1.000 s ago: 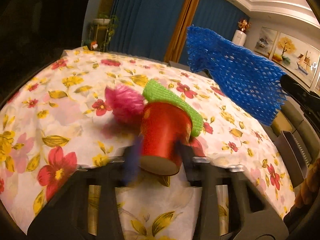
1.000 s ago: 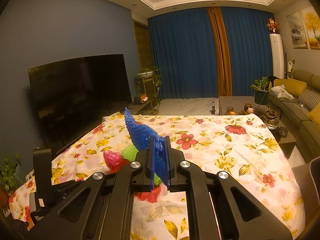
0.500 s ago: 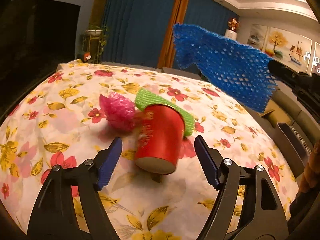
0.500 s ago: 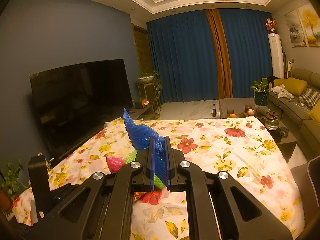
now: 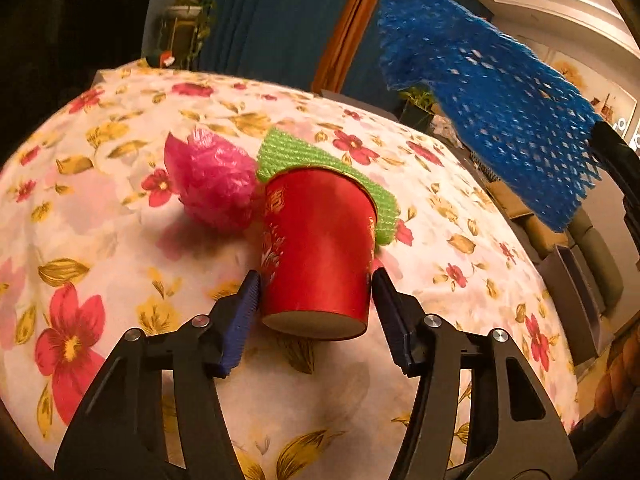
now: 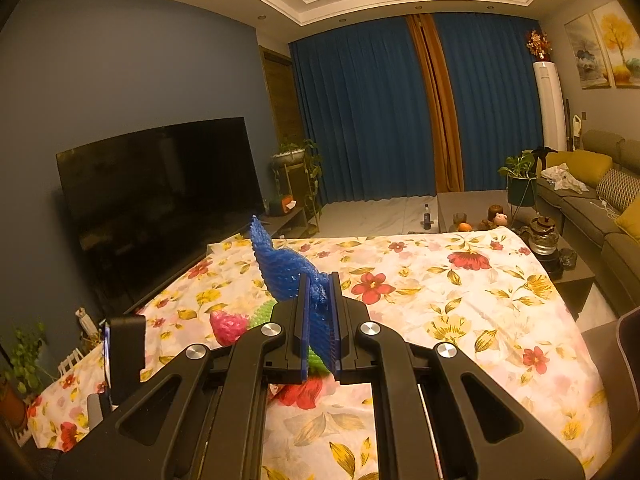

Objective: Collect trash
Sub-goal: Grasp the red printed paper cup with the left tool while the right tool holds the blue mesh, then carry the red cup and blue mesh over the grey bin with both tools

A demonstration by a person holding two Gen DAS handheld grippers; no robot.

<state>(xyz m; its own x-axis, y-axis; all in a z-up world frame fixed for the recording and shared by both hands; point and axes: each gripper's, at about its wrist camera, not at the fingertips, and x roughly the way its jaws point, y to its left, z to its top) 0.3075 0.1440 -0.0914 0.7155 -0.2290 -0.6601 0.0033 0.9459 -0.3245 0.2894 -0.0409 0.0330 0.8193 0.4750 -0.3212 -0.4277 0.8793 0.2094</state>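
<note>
floral tablecloth: pink bag, green net crowding red cup

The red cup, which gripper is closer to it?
Left. The left gripper is closing around the red cup; the right gripper is up off the table, clamping blue foam net.

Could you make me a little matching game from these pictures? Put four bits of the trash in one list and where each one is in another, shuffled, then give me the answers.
Things:
1. red cup
2. blue foam net
3. pink plastic wad
4. green foam net

Places:
A. clamped in the right hand-held gripper, off the table
B. lying on the cloth just left of the cup
C. on its side between the left hand-held gripper's closing jaws
D. lying flat behind the cup's rim

Pairs: 1-C, 2-A, 3-B, 4-D
</note>
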